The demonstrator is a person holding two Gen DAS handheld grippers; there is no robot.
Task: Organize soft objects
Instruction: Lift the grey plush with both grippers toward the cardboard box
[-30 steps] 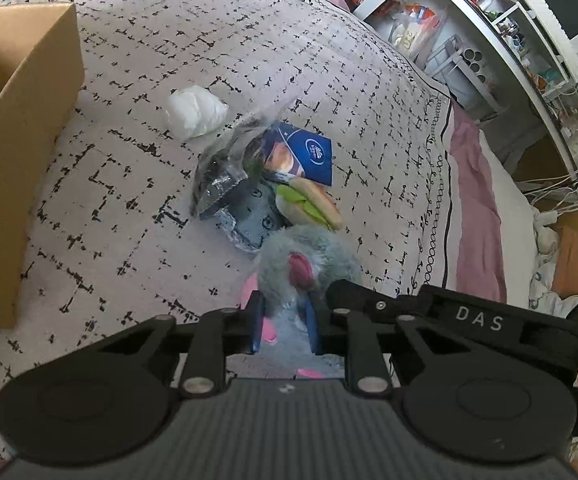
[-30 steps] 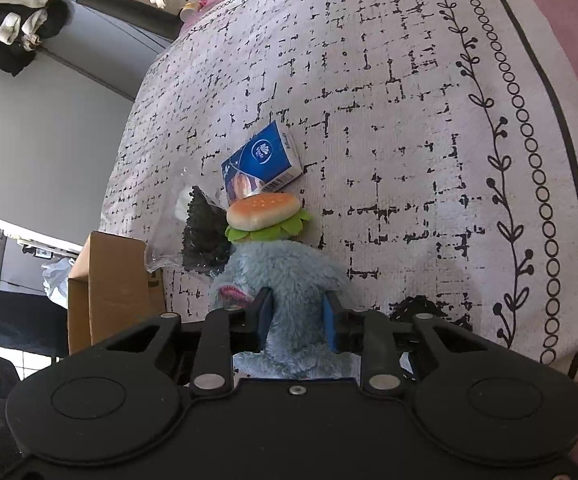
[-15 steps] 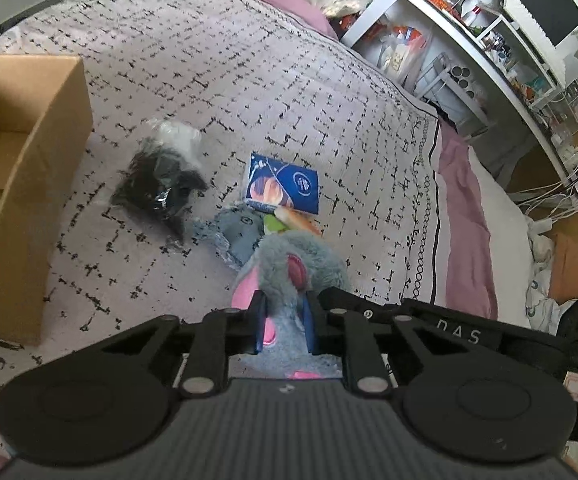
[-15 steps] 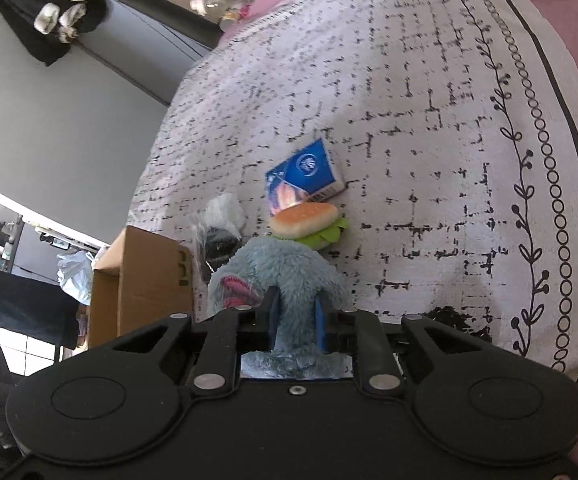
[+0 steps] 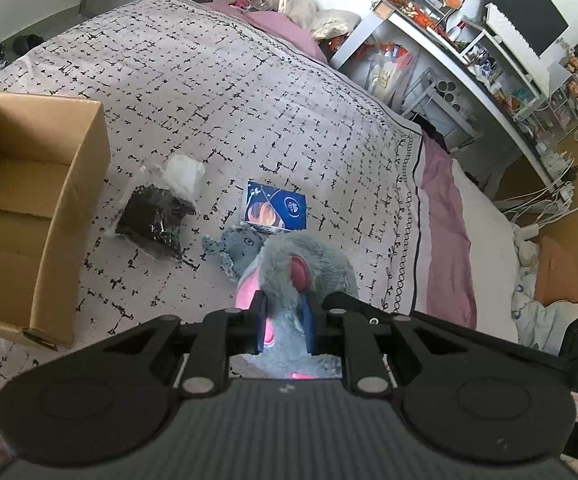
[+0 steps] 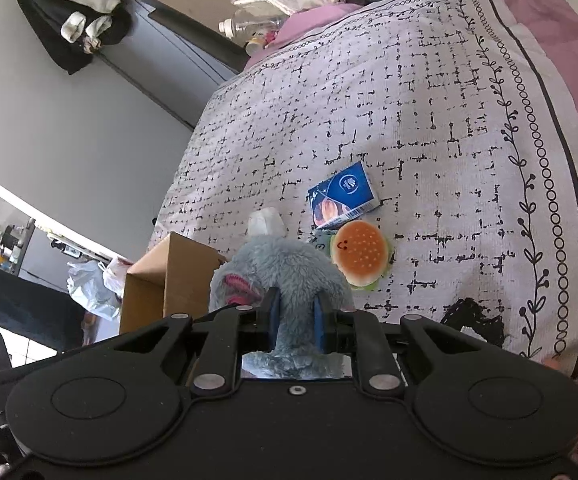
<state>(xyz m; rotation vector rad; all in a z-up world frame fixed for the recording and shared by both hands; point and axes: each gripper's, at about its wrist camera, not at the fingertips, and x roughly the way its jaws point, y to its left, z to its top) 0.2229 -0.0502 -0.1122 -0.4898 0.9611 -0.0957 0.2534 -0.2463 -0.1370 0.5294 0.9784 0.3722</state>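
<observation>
Both the left hand-held gripper and right hand-held gripper are clamped on the grey plush, held up over the bed, so next is probably swinging it left into the open box.

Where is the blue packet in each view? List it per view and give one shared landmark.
Left wrist: the blue packet lies flat on the bedspread near centre, just beyond the grey plush.
Right wrist: the packet is right of centre, just above the burger toy.
Shared landmark: the cardboard box, far left in the left view, lower left in the right.
</observation>
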